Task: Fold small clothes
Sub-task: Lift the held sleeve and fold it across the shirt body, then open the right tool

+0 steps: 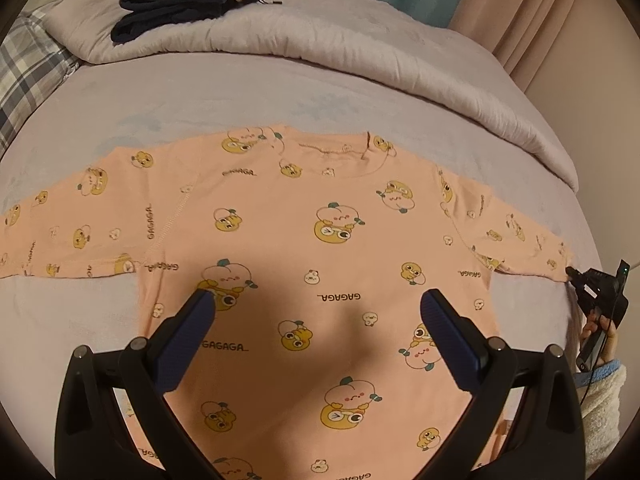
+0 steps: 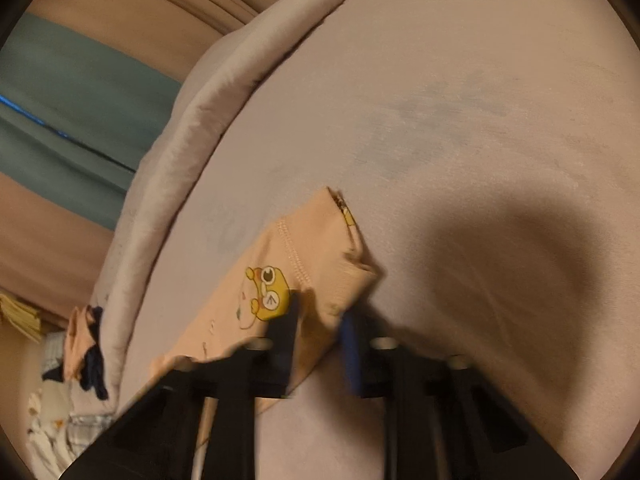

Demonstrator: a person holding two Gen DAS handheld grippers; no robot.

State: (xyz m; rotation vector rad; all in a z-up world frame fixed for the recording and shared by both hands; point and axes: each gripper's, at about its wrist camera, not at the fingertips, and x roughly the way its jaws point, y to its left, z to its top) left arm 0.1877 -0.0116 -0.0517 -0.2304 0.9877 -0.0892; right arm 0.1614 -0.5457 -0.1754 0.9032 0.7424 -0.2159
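Note:
A peach long-sleeved shirt [image 1: 320, 220] printed with cartoon fruit figures lies flat on the bed, neckline away from me and both sleeves spread out sideways. My left gripper [image 1: 318, 298] hovers open above the shirt's lower body, its blue-padded fingers wide apart with nothing between them. At the end of the right sleeve, my right gripper [image 1: 576, 274] meets the cuff. In the right wrist view the sleeve cuff [image 2: 320, 240] lies folded between the fingers, and the right gripper [image 2: 320, 314] is shut on it.
A folded lilac comforter [image 1: 320, 48] runs along the far side of the bed sheet [image 1: 200, 96]. A pile of dark and peach clothes [image 1: 180, 8] sits on it. A plaid pillow [image 1: 28, 64] lies at the left. A person's fluffy sleeve [image 1: 600, 400] is at the right.

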